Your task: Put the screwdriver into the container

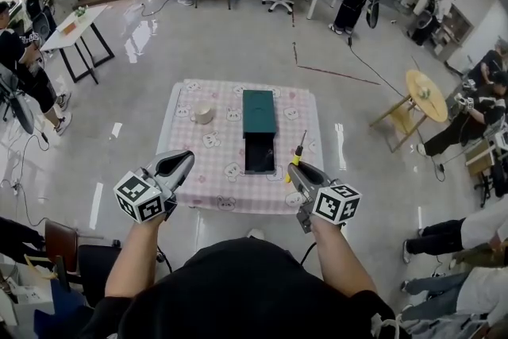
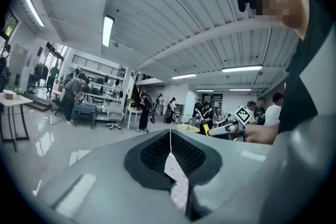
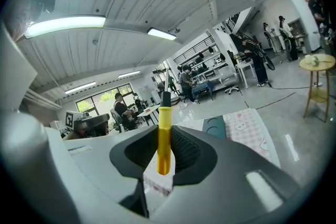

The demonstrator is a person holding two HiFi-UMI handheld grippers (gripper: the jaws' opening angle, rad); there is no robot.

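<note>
**Right gripper** (image 3: pixel 164 150): jaws were pinched on the yellow handle of the screwdriver (image 3: pixel 165 131). The tool stood upright between them, handle centred on the pads, with the dark collar and shaft pointing away from the gripper. The hold looked square, with no visible tilt.

**Left gripper** (image 2: pixel 169 139): jaws were pressed together with only a thin seam between them and nothing held.

**Positions, from the head view:**
- The right gripper (image 1: pixel 295 169) hung just right of the container's (image 1: pixel 259 113) near end. The screwdriver (image 1: pixel 298 151) rose from it, clear of the cloth (image 1: pixel 208 186), and was near the container but not touching it.
- The left gripper (image 1: pixel 184 161) hung well to the left of the container's near end.

**Container:** a dark green box lying lengthwise mid-table. A black drawer (image 1: pixel 259 153) was pulled out at its near end. The inside looked dark and, as far as could be made out, empty.

**Other items:** a cup (image 1: pixel 203 114) sat left of the container, apart from it.

**Progress, as a judgement:**
- The pick-up was done, with the tool in hand and lifted.
- None of the placing was done.
- What was left was to carry the screwdriver a short way left until it was over the open drawer, tip the shaft to lie along the drawer's length, lower it in and let go.
- The left gripper had no evident part in this unless the drawer needed steadying.
</note>
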